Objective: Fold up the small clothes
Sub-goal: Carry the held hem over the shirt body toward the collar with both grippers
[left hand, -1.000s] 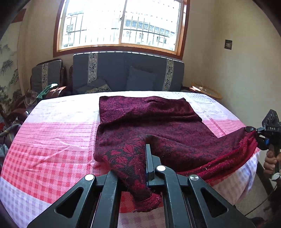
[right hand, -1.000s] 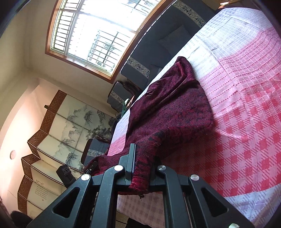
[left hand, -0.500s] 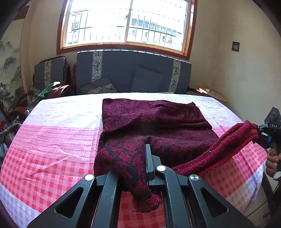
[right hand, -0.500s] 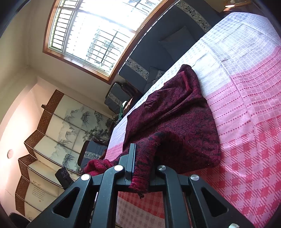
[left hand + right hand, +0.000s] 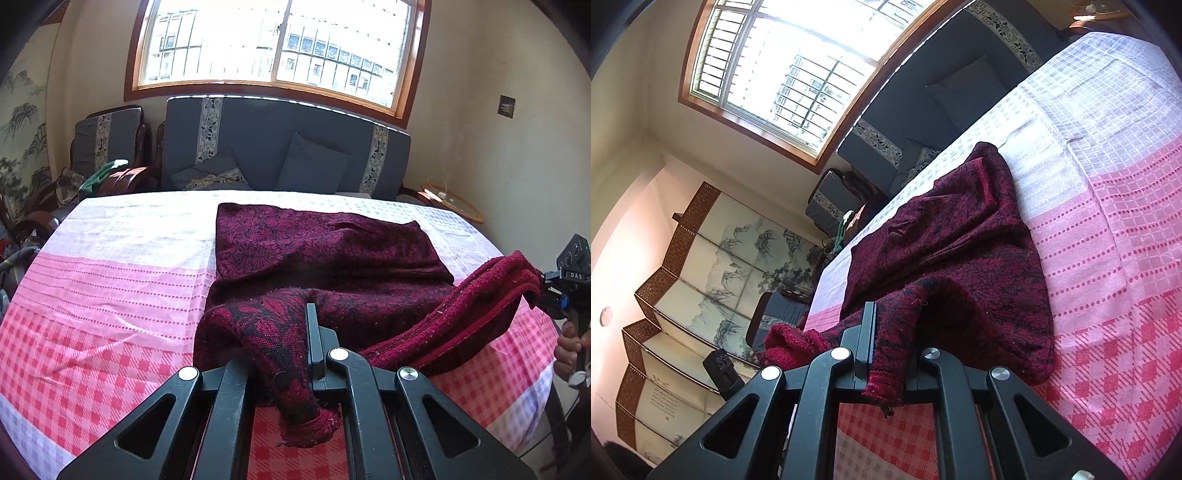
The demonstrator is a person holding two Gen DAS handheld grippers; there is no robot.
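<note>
1. Both jaws are clamped: left gripper (image 5: 295,354) and right gripper (image 5: 890,354) each pinch the sweater's near hem.
2. The maroon sweater (image 5: 325,251) runs lengthwise from the jaws toward the table's (image 5: 110,266) far edge.
3. The hem is lifted at the near edge; the fold looks set to go forward, both hands equally near.

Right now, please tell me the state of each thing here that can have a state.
Maroon sweater: partly flat on the table, near edge lifted at both corners.
Left claw: shut on the sweater.
Right claw: shut on the sweater.
Checked tablecloth: spread over the table, slightly wrinkled.
Window: looks closed, daylight coming in.
</note>
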